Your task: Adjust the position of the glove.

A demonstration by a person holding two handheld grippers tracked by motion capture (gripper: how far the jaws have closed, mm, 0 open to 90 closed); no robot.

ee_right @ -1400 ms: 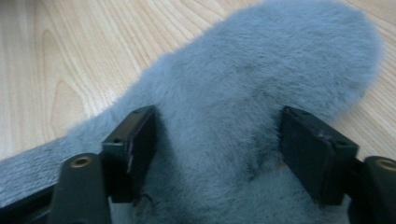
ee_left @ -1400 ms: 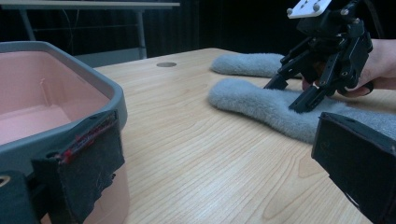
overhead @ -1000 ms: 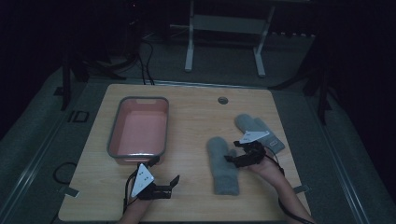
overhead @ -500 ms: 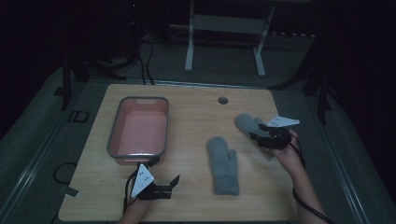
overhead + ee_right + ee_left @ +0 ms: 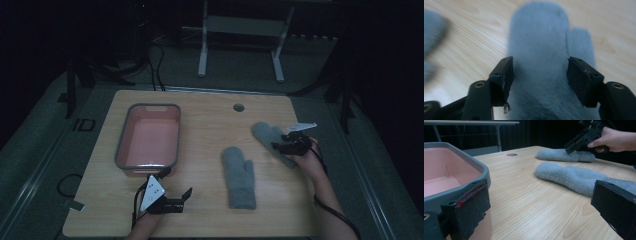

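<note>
Mittens are my work here. Left tongs (image 5: 186, 196) idle, released, lower left beside the pink tub (image 5: 148, 136). One mitten (image 5: 239, 175) lies mid-worktop; right tongs (image 5: 540, 75), jaws just adjusting, straddle the far mitten (image 5: 541, 50) unclenched. Next: squeeze, then lift.

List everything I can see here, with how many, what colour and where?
mittens: 2, grey, right half of the table; far mitten under the right gripper, near mitten lying free
bin: 1, pink with grey rim, left half of the table
table: 1, light wood, centre
metal stand: 1, pale, floor behind the table
left gripper: black, near edge by the bin, jaws open, holding nothing
right gripper: black, jaws astride the far mitten, not yet pinching it
</note>
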